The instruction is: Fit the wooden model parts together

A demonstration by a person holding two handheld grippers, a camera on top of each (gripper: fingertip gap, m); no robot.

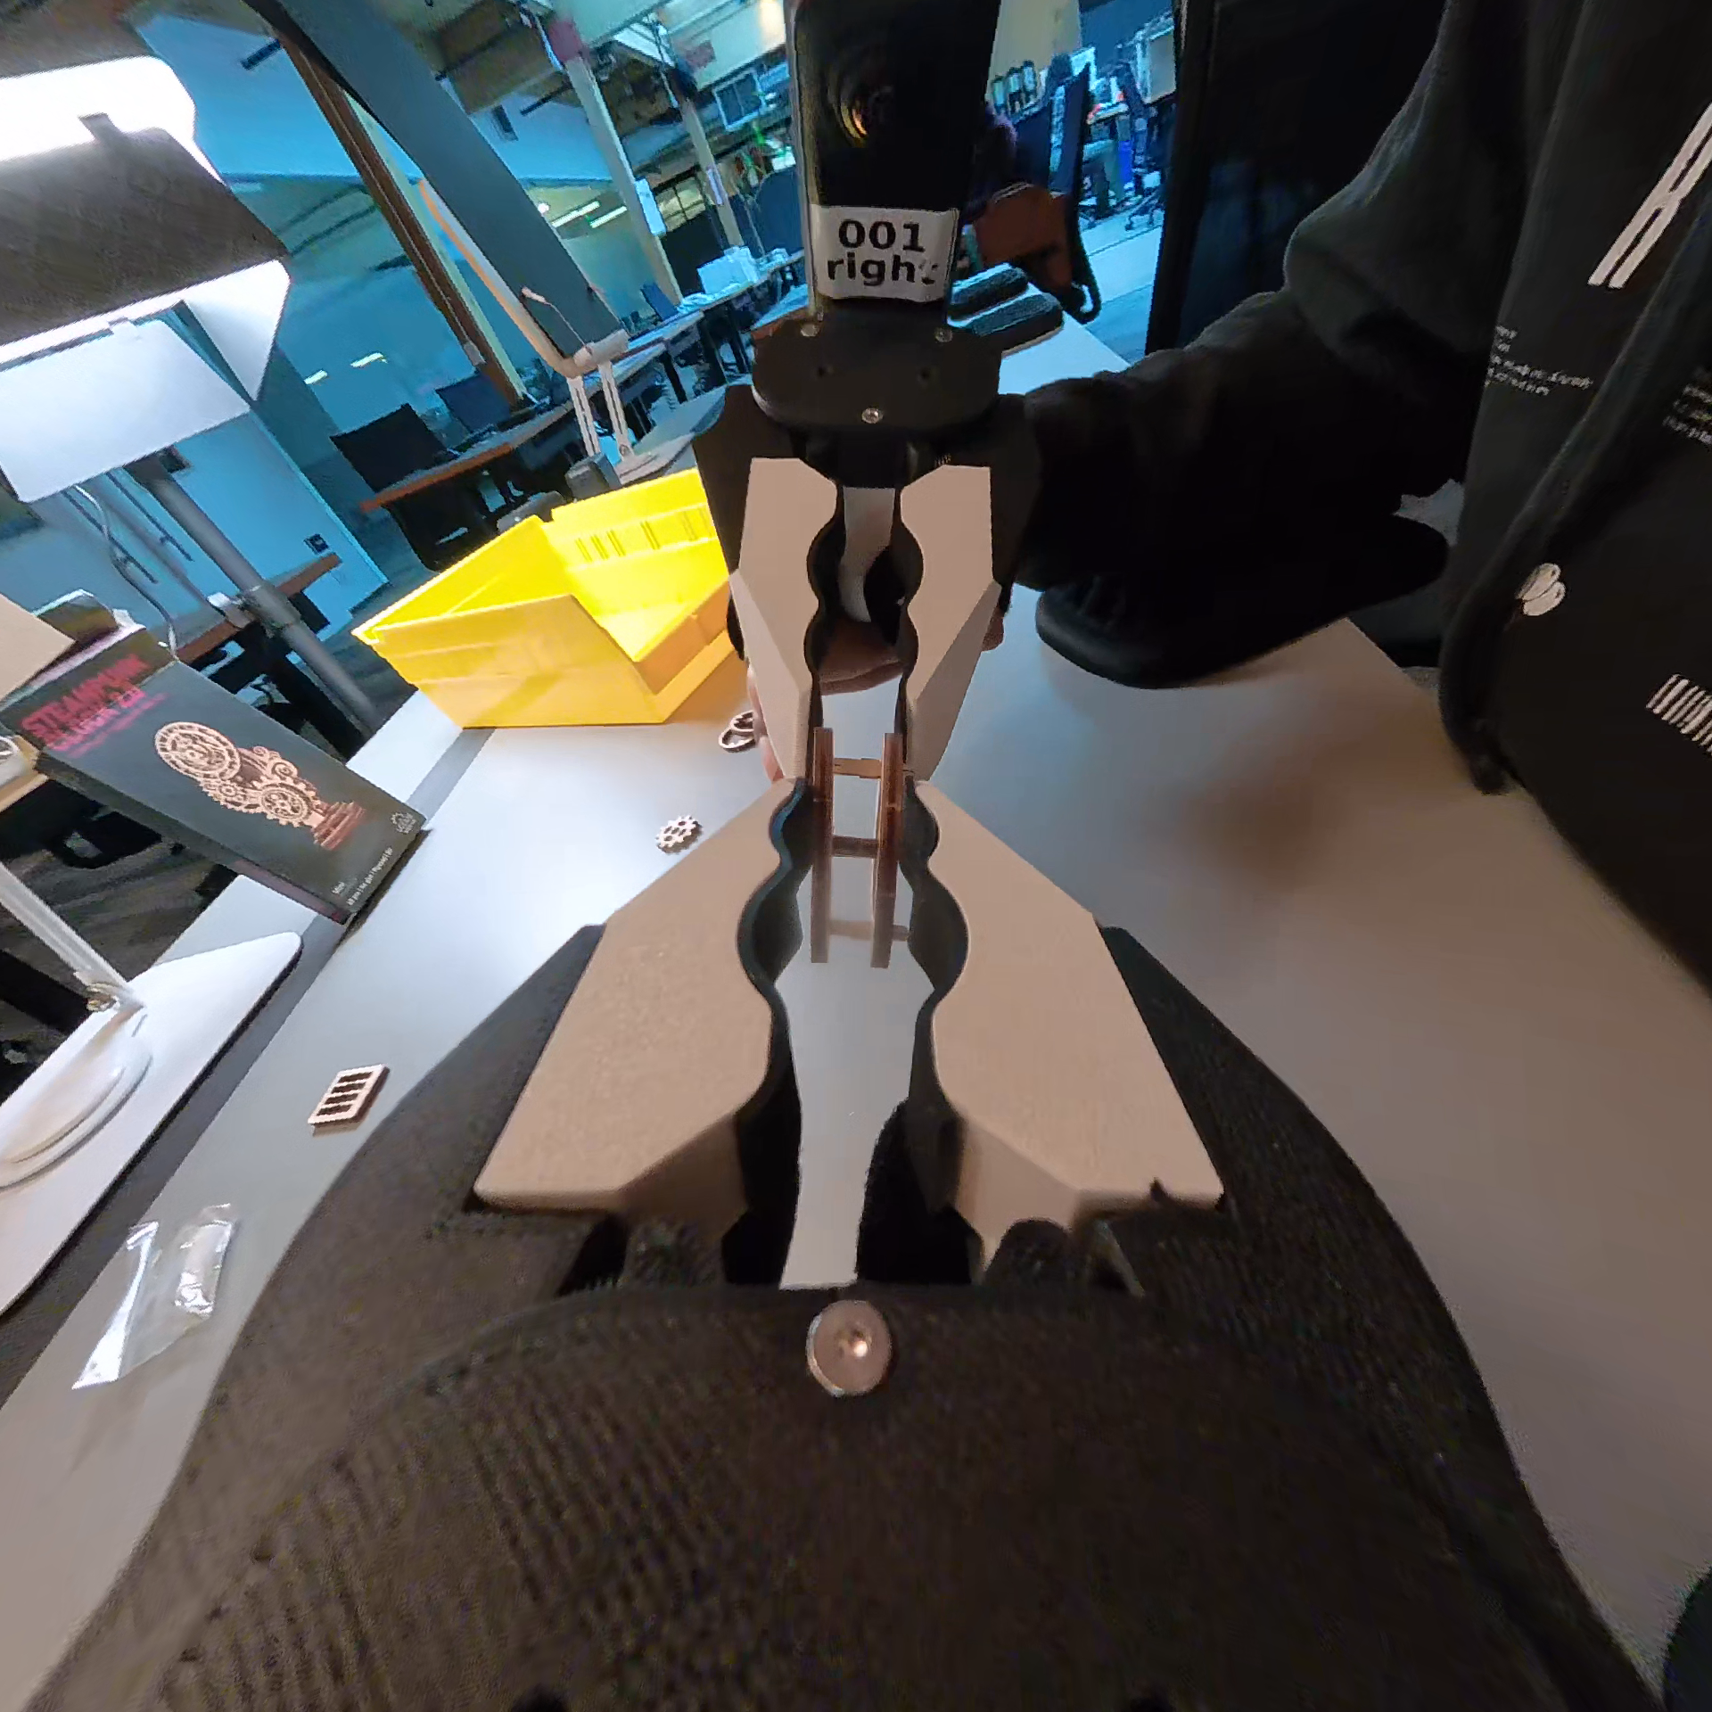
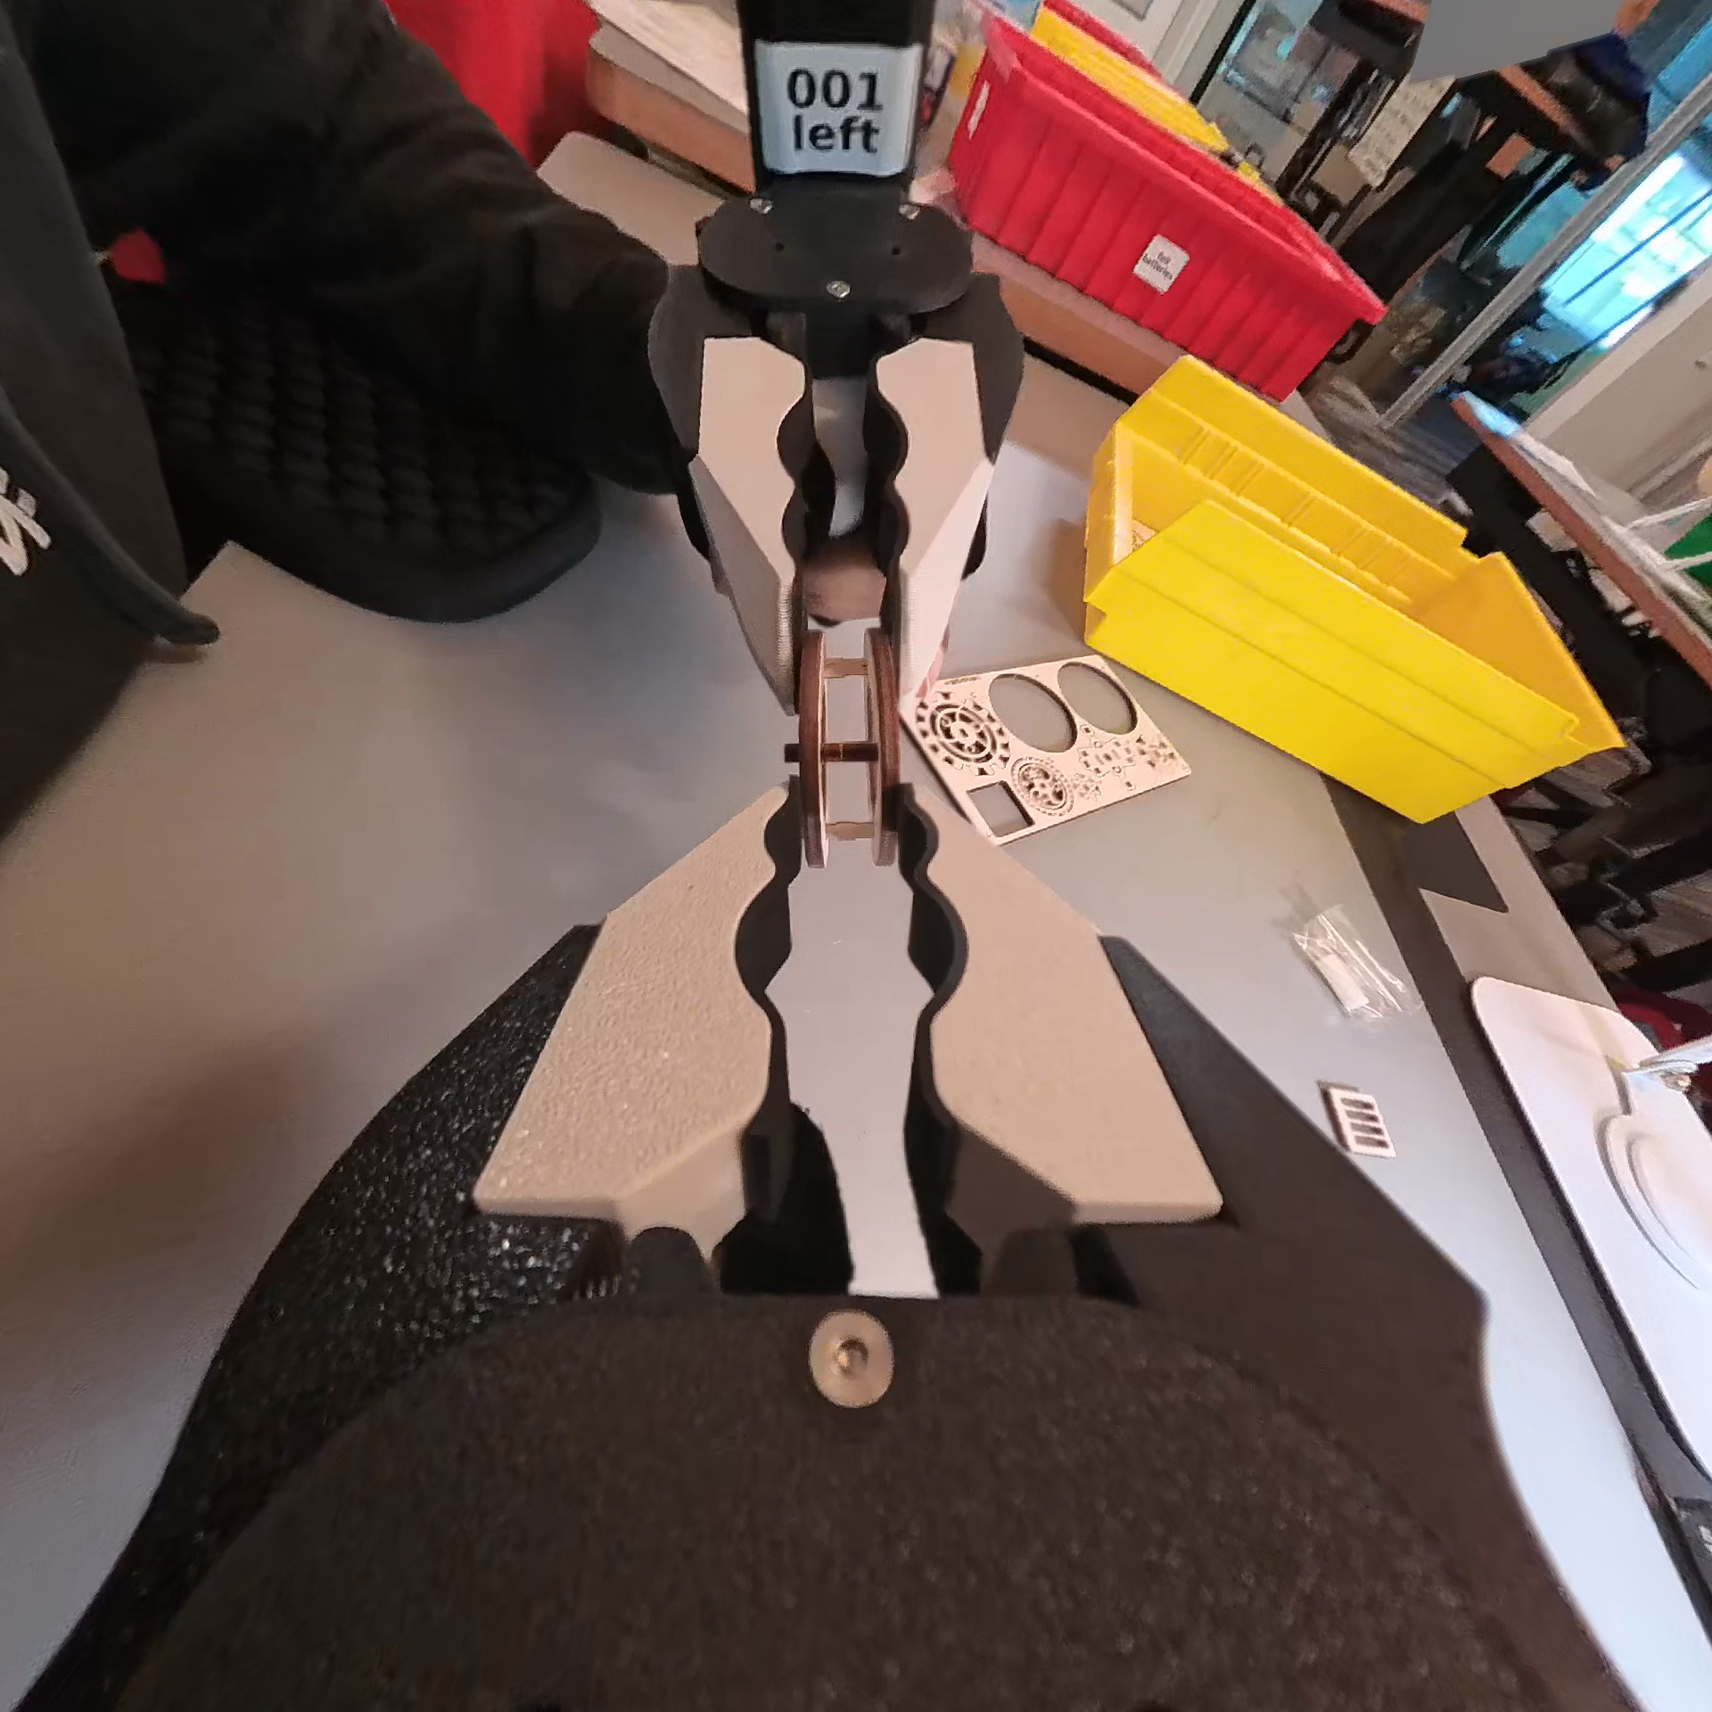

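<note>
My left tongs [image 1: 852,815] and my right tongs [image 2: 848,815] meet tip to tip above the grey table [image 1: 1158,880], and between them hangs the wooden model part [image 1: 854,848]: two dark brown discs set side by side and joined by thin pale crossbars, like a small spool. Both tongs are narrowed onto it. From the left wrist view, the discs sit just inside my left fingertips, one disc against each inner pad, and the right tongs [image 1: 857,741] close on the far end of the same piece. From the right wrist view, the spool [image 2: 848,755] stands upright, its near edge between my right fingertips and its far edge in the left tongs [image 2: 838,648]; a short dark peg sticks out from the left-hand disc.

Beyond and to the right of my right tongs lies a pale punched-out wooden sheet [image 2: 1042,746] flat on the table, with a yellow bin [image 2: 1343,648] farther right. A small slotted wooden piece [image 2: 1357,1116] lies to the right, near my right tongs' body, and a clear plastic bag [image 2: 1343,954] lies just beyond it. To the left of my left tongs a tiny gear [image 1: 678,831] rests on the table, and a dark box [image 1: 213,787] stands tilted farther left.
</note>
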